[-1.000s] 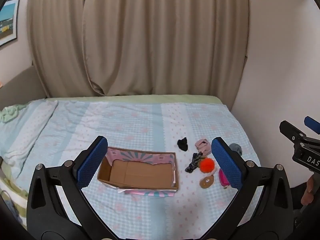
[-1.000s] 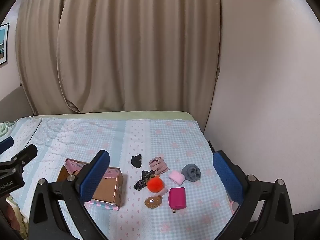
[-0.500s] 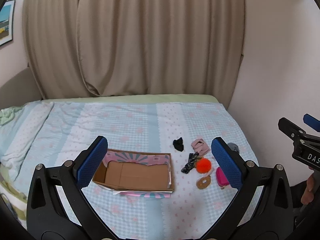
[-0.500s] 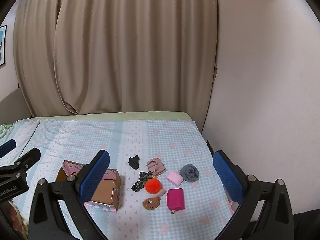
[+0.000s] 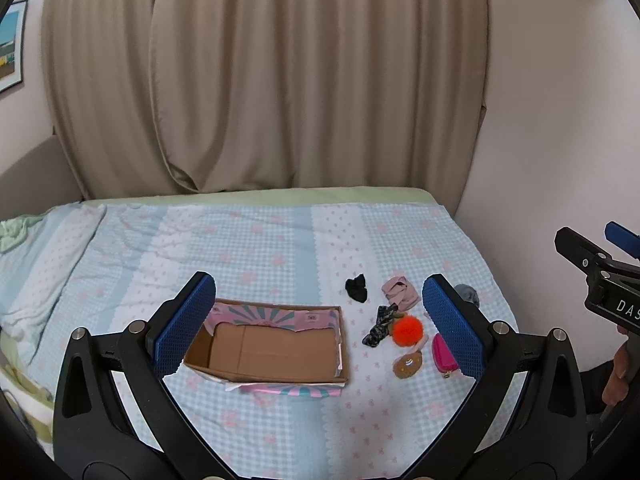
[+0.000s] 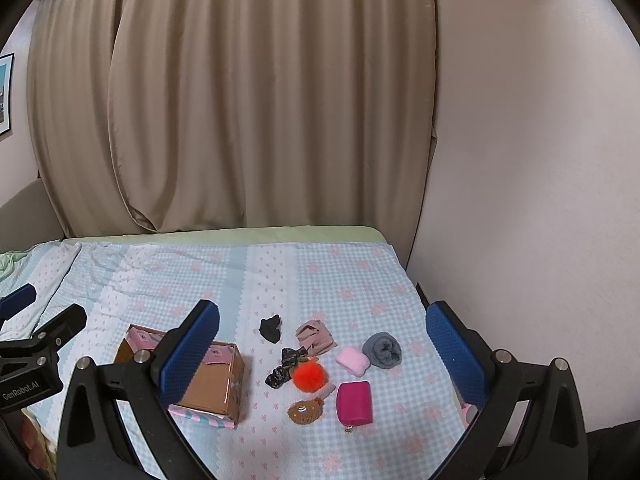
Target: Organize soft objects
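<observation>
I'm holding my left claw (image 5: 320,320) and right claw (image 6: 324,352) wide open, gripping nothing, above the bed (image 6: 360,280). Soft things are lying at the box's (image 5: 272,350) three o'clock, pompom (image 6: 308,376) among them.

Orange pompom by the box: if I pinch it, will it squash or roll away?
The orange pompom looks fluffy and round, so it will probably compress between the fingers and weigh little. It touches the dark scrunchie, which may drag along. On the soft bedspread it seems unlikely to roll far.
</observation>
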{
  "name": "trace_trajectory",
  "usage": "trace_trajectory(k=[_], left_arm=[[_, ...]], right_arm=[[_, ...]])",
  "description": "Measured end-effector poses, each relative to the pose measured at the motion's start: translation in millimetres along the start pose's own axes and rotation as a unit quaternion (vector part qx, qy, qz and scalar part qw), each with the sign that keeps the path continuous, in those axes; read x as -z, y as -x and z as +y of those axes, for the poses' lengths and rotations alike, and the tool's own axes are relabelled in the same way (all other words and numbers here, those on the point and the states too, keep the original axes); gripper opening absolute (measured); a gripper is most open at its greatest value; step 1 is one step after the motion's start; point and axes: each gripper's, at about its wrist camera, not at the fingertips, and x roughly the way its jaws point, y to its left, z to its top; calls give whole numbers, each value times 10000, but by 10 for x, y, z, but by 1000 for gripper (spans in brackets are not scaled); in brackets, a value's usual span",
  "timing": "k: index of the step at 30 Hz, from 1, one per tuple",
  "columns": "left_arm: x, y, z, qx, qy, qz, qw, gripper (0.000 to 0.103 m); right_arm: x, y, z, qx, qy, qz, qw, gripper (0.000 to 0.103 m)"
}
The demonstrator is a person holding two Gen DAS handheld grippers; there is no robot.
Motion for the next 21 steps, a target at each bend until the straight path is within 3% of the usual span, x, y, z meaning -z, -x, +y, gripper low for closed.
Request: trace_trajectory(k=[21], left_arm=[[-32, 17, 23, 47, 5, -82, 10000, 103]], right_arm=[[-7, -28, -5, -8, -12, 1, 10000, 103]])
